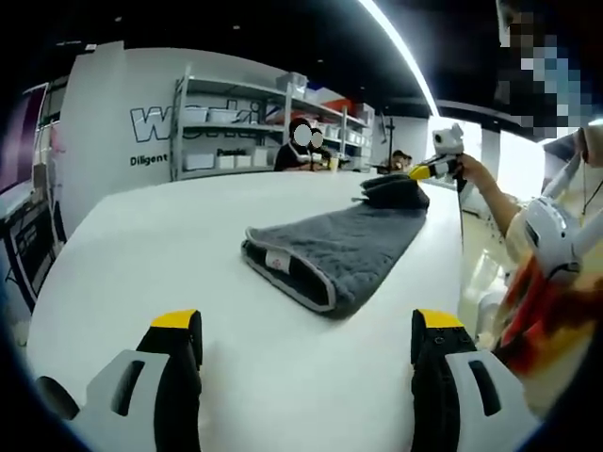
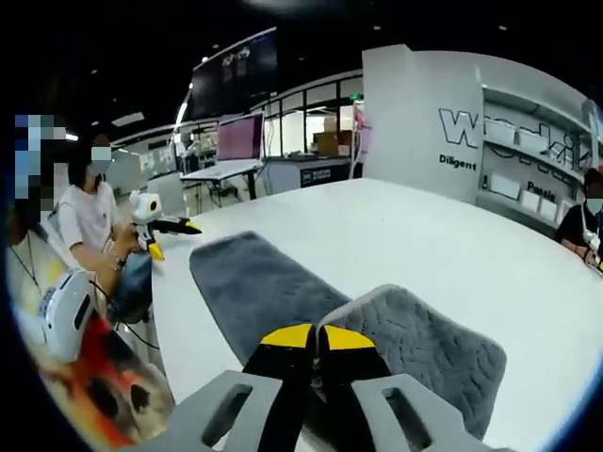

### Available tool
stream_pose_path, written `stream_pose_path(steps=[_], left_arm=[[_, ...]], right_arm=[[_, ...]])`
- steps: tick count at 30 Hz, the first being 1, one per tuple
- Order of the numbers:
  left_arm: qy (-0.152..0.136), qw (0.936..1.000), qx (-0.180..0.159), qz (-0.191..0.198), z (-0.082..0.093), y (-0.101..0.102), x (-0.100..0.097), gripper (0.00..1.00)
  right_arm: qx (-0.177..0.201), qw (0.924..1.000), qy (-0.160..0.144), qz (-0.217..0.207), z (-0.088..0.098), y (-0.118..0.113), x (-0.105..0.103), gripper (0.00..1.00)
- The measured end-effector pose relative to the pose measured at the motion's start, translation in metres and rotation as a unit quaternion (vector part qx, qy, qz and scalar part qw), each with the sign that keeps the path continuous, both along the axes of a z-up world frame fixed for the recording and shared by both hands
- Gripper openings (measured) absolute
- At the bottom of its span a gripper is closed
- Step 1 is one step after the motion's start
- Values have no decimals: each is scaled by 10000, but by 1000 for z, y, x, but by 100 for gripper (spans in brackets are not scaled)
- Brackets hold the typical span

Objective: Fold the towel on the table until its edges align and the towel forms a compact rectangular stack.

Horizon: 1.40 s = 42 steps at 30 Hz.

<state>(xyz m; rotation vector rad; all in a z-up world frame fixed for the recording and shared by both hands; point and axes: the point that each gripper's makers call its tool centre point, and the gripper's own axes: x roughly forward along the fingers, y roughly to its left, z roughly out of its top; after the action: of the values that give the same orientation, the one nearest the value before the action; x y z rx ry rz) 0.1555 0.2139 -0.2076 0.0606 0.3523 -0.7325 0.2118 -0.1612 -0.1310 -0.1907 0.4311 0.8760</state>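
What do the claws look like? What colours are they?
The left claw has two chunky black jaws with yellow tips and pale grey shells with slot-shaped holes. The right claw looks the same: black jaws, yellow tips, grey slotted shells.

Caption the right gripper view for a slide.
Right gripper shut on a lifted end of the grey towel, which lies across the white table.

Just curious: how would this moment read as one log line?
left tool open, off towel | right tool shut on grey towel end | towel partly folded on white table
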Motion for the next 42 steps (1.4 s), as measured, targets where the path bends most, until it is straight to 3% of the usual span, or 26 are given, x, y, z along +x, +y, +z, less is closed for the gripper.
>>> stream_pose_path(steps=[11,25,37,42], left_arm=[[-20,10000,-8,-81,3,-6,-4,90],[38,9998,87,-155,2,-10,-4,90],[55,9997,151,-188,4,-14,-5,90],[24,9997,121,-222,8,-17,-6,90]], right_arm=[[30,9996,-48,263,5,21,-1,0],[-428,9974,343,471,-40,30,-10,0],[-998,9929,407,499,-67,28,-18,1],[-1168,9912,325,522,-71,28,-23,13]])
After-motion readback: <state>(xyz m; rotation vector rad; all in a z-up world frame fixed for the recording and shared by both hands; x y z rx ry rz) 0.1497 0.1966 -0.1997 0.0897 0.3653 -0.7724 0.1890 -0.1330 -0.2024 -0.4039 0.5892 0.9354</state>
